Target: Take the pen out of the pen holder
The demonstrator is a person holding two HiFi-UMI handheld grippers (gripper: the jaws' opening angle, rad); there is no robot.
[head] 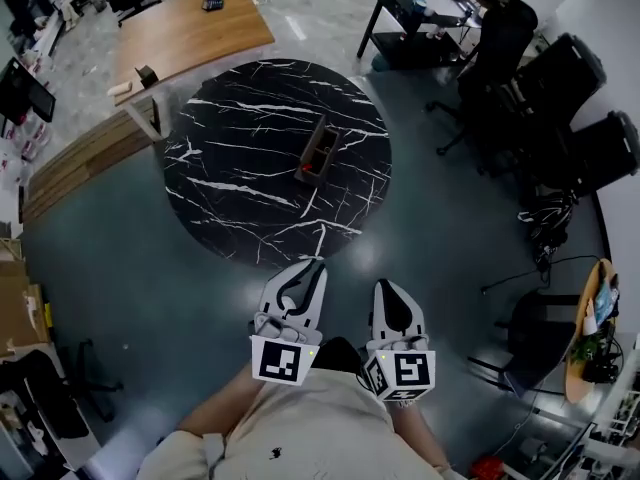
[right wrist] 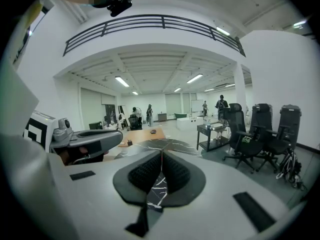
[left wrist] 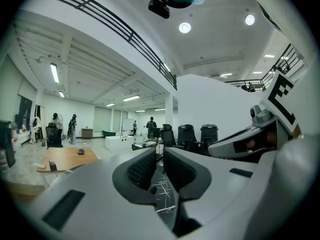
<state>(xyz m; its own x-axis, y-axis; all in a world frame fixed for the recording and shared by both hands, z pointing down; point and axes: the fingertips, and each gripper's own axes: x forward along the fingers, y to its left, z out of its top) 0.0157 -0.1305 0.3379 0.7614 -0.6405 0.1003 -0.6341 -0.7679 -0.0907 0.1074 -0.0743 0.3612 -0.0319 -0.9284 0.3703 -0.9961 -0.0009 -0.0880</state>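
Note:
A dark brown pen holder [head: 318, 148] stands near the middle of the round black marble table [head: 240, 168], with something red [head: 308, 169] at its near end; single pens are too small to tell. Both grippers hover over the grey floor, short of the table's near edge and well apart from the holder. My left gripper [head: 316, 263] [left wrist: 160, 151] has its jaws a narrow slit apart, with nothing between them. The right gripper [head: 388, 285] [right wrist: 161, 153] is shut and empty. The marble table [right wrist: 160, 144] shows beyond its jaws.
A wooden desk [head: 190, 33] stands behind the table on the left. Black office chairs [head: 560, 88] and a black side table [head: 420, 18] are at the right rear. Cables [head: 545, 218] lie on the floor at right. People stand far off [left wrist: 55, 126].

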